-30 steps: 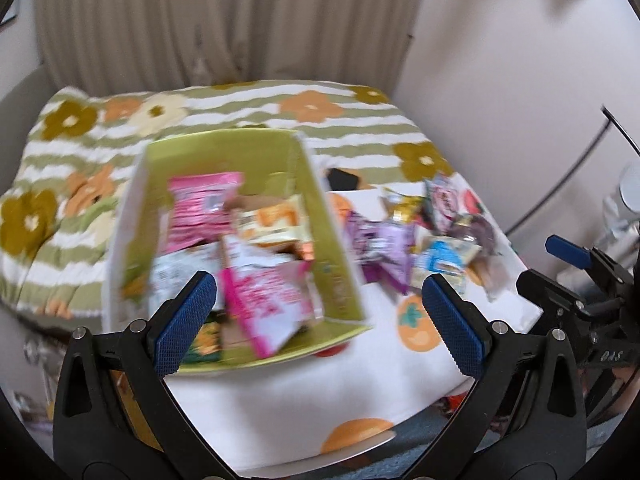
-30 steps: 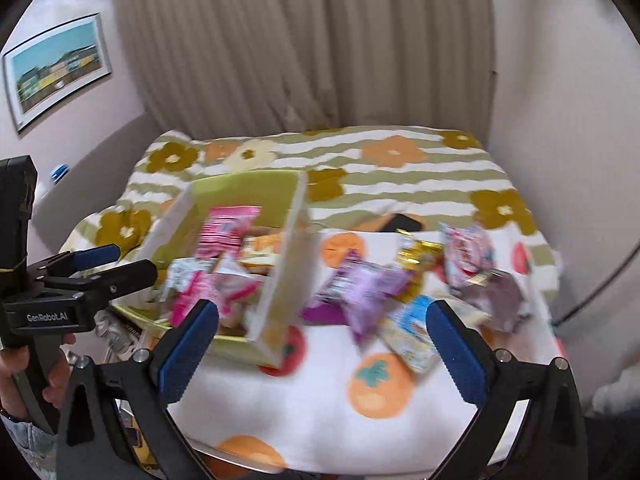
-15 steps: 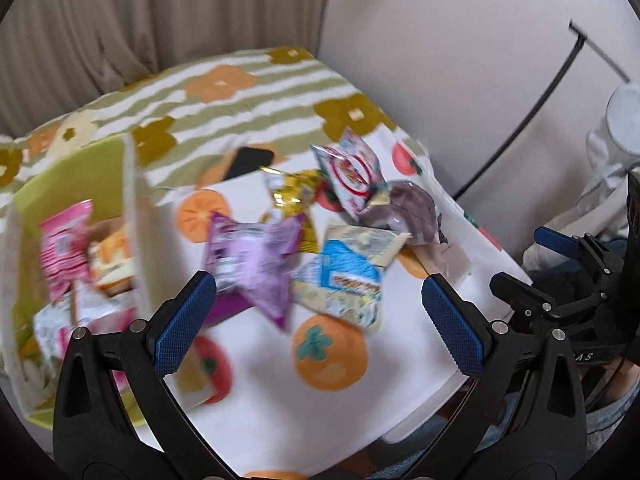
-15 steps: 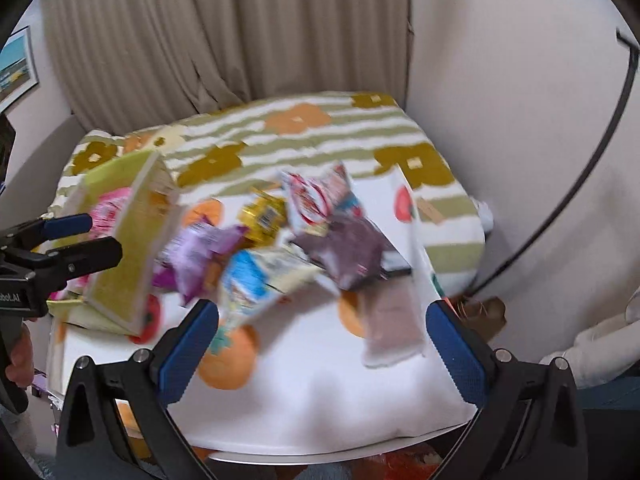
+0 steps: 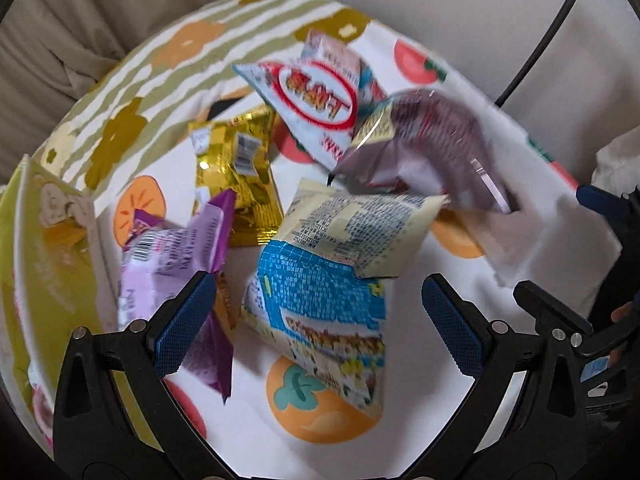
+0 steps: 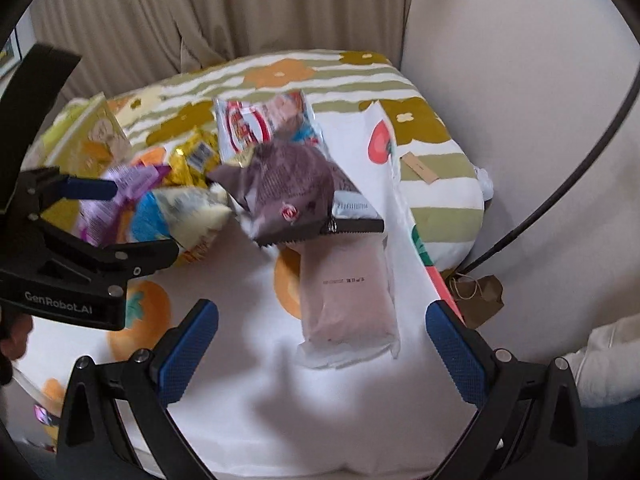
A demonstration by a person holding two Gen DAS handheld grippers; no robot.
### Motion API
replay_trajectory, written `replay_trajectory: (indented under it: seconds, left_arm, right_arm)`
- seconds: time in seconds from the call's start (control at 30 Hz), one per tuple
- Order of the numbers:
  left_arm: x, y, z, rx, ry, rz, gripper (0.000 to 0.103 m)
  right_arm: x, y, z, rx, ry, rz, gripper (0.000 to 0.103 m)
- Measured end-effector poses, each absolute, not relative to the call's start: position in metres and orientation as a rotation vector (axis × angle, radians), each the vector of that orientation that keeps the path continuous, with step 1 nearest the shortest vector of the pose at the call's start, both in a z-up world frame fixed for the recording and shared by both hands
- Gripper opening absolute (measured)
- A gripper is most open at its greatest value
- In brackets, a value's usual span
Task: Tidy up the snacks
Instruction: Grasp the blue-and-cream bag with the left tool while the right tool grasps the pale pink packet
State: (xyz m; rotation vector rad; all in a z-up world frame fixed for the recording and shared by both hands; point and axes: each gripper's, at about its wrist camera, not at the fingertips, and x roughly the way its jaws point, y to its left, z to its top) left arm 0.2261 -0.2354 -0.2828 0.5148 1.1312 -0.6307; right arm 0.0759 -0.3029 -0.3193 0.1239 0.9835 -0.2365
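Loose snack packets lie on a white cloth with orange fruit prints. My left gripper (image 5: 318, 320) is open just above a blue and cream packet (image 5: 332, 280); a purple packet (image 5: 176, 256) sits by its left finger. Behind lie a gold packet (image 5: 236, 176), a white packet with a red oval (image 5: 316, 96) and a brown packet (image 5: 428, 148). The green box (image 5: 48, 264) stands at the left edge. My right gripper (image 6: 322, 344) is open over a pale pink flat packet (image 6: 346, 288), with the brown packet (image 6: 292, 192) beyond it. The left gripper (image 6: 108, 220) shows at the left there.
A striped flowered blanket (image 6: 436, 184) covers the bed behind the cloth. A curtain (image 6: 240, 8) hangs at the back and a white wall (image 6: 520, 100) with a black cable (image 6: 560, 184) is close on the right. A brown paper bag (image 6: 478, 296) lies beside the bed.
Both grippers have swung right, away from the green box, and come closer to the loose packets. Both stay open and hold nothing.
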Motion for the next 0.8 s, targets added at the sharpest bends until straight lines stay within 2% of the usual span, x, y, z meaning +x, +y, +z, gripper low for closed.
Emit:
replay_trajectory:
  seconds: [0.2,0.27,0.33,0.47,0.7,0.8]
  left_arm:
    - [0.232,-0.244,-0.308,0.554,1.167,-0.631,0.1]
    - [0.235,-0.246,-0.315,0.558,1.182,-0.633,0.092]
    - [0.236,-0.247,-0.32,0.566,1.189,-0.631,0.091]
    - [0.237,-0.248,-0.325,0.584,1.187,-0.627,0.081]
    - [0.242,-0.243,-0.327,0.583,1.194,-0.629,0.08]
    - [0.248,-0.243,-0.331,0.577,1.193,-0.62,0.078]
  right_arm:
    - [0.09,-0.305,-0.345,0.099,1.02,-0.258,0.103]
    - [0.095,-0.306,-0.351,0.101,1.034,-0.263,0.103]
    - [0.101,-0.308,-0.357,0.101,1.056,-0.267,0.103]
    - [0.114,-0.307,-0.364,0.106,1.093,-0.254,0.103]
    - [0.119,-0.301,-0.367,0.098,1.111,-0.22,0.102]
    - [0.123,-0.301,-0.369,0.095,1.114,-0.22,0.099]
